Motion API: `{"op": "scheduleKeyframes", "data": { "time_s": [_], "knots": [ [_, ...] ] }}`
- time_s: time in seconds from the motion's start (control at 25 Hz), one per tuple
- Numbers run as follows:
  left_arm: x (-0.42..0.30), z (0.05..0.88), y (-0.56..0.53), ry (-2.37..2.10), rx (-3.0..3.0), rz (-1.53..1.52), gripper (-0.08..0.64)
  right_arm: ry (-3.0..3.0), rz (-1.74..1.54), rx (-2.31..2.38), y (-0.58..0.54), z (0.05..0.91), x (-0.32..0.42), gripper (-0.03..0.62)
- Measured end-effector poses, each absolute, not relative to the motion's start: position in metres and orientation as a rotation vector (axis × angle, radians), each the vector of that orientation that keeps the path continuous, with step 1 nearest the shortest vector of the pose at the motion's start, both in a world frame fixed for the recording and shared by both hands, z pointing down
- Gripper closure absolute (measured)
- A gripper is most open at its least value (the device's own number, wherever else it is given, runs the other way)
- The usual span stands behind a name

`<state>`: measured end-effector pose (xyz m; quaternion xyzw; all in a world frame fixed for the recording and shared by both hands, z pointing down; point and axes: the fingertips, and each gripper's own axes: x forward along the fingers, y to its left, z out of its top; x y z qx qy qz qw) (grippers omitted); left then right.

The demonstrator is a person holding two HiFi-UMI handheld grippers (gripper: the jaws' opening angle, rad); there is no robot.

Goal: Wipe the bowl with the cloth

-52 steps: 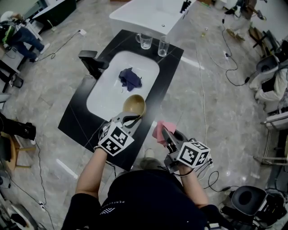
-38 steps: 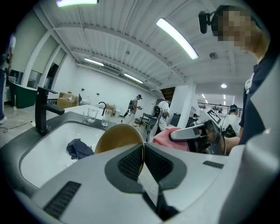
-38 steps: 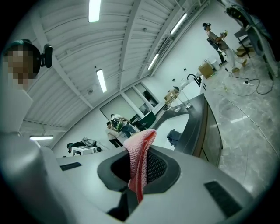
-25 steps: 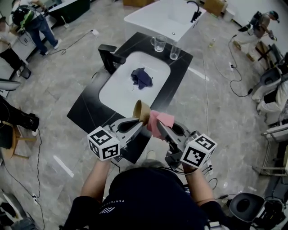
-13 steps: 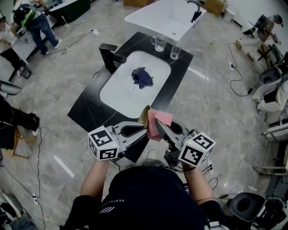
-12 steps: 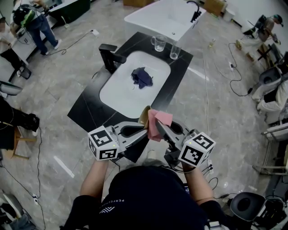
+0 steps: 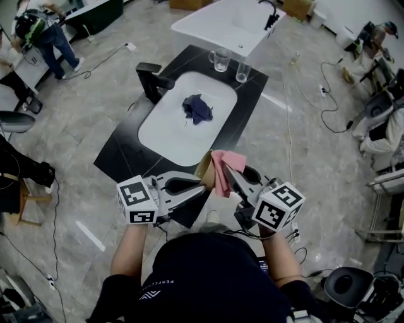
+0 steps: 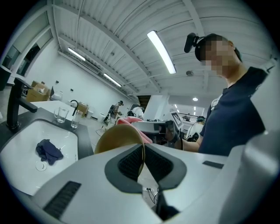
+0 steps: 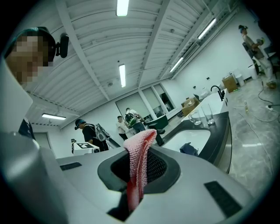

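Two tongs: the left tongs [image 7: 203, 187] and the right tongs [image 7: 227, 171], with two marker cubes, one [image 7: 136, 199] on the left and one [image 7: 281, 205] on the right.

One bowl [image 7: 204, 167].

Two cloths: one pink cloth [image 7: 221, 165], and one dark blue cloth [image 7: 197, 107] lying in the sink.

One black counter [image 7: 123, 151] with one white sink [image 7: 158, 135] set in it.

One black faucet [image 7: 151, 81] at the sink's ten o'clock.

Two clear glasses, one [image 7: 220, 60] and another [image 7: 243, 70], side by side on the counter at the sink's one o'clock.

One white basin [image 7: 221, 22] beyond the counter at twelve o'clock, with one dark faucet of its own [image 7: 270, 12].

Two bystanders at the head view's far edges: one [image 7: 38, 31] at ten o'clock and one [image 7: 372, 38] at two o'clock.
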<state>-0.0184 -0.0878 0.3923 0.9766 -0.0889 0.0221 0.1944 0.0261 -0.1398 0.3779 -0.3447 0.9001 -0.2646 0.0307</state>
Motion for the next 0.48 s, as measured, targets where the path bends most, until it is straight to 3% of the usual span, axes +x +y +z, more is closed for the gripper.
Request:
{"op": "scheduleKeyframes", "data": {
  "time_s": [0.48],
  "knots": [
    [-0.029, 0.371, -0.075, -0.117, 2.781, 0.006, 0.538, 2.799, -0.772, -1.021, -0.147, 0.378, 0.027, 0.549]
  ]
}}
